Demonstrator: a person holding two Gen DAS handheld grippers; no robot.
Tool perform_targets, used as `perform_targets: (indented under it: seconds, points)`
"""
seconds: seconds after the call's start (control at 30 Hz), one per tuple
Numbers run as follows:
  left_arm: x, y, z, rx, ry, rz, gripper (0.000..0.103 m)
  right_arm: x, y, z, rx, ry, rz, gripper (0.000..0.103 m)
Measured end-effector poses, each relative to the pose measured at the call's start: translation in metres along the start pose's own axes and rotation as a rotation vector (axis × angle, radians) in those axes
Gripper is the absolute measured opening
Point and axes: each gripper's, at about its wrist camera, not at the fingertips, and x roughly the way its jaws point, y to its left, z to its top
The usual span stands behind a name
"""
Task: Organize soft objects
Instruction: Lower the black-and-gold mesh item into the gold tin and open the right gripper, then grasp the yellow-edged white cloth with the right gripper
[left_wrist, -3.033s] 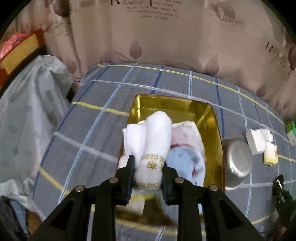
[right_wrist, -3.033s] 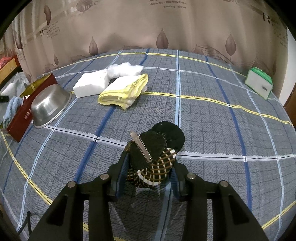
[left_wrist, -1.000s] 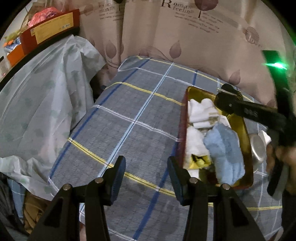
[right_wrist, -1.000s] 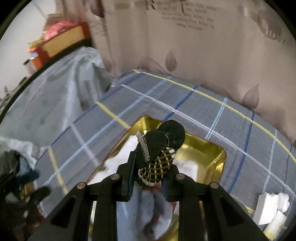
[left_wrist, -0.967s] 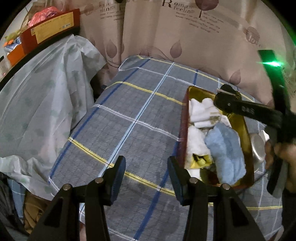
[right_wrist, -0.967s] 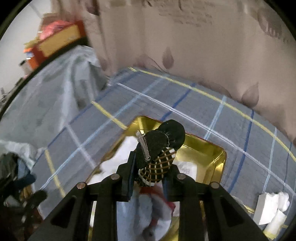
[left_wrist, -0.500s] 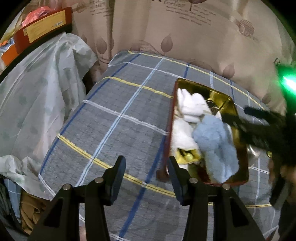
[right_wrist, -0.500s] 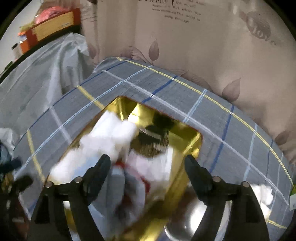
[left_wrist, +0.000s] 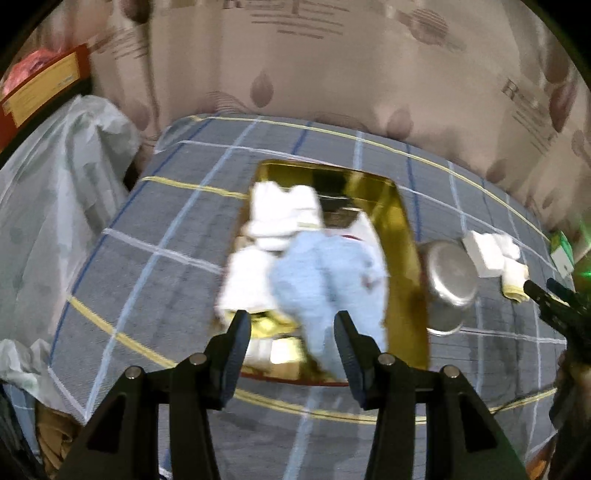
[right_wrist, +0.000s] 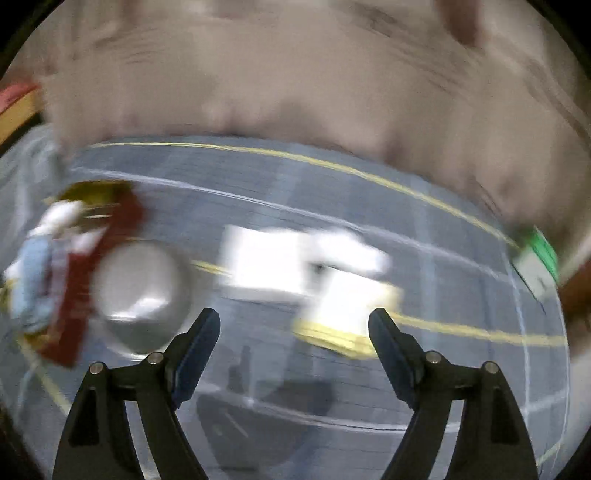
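My left hand-held gripper (left_wrist: 291, 334) is hanging open and empty over the gold box (left_wrist: 402, 236) of soft cloths (left_wrist: 325, 273) mid-frame. My right hand-held gripper (right_wrist: 293, 332) is staying wide open, empty, above the blurry yellow cloth (right_wrist: 343, 314).

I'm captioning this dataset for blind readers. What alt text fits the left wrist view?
An open, empty left gripper hovers over a gold rectangular tin packed with white rolled towels and a pale blue fluffy cloth, on a grey plaid bedcover. A steel bowl sits beside the tin.
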Motion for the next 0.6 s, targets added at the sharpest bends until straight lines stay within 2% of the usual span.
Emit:
perform_targets:
  seconds: [0.07, 0.2, 0.3, 0.43, 0.5, 0.57, 0.6]
  points:
    - [0.003, -0.011, 0.0, 0.018, 0.009, -0.007, 0.048, 0.019, -0.029, -0.005, 0.061, 0.055, -0.033, 0.08]
    - [0.005, -0.039, 0.002, 0.065, 0.02, -0.015, 0.048, 0.047, -0.062, -0.009, 0.158, 0.101, -0.004, 0.08]
    - [0.007, -0.056, 0.006, 0.098, 0.029, -0.015, 0.048, 0.057, -0.069, -0.004, 0.222, 0.087, 0.067, 0.08]
    - [0.012, -0.08, 0.011, 0.133, 0.042, -0.022, 0.048, 0.071, -0.065, 0.002, 0.23, 0.074, 0.084, 0.08]
    - [0.014, -0.093, 0.013, 0.145, 0.049, -0.034, 0.048, 0.079, -0.062, 0.002, 0.242, 0.08, 0.122, 0.079]
    - [0.017, -0.107, 0.017, 0.155, 0.055, -0.05, 0.049, 0.081, -0.062, -0.001, 0.261, 0.066, 0.143, 0.072]
    - [0.02, -0.116, 0.019, 0.162, 0.066, -0.062, 0.05, 0.08, -0.061, -0.003, 0.264, 0.056, 0.159, 0.061]
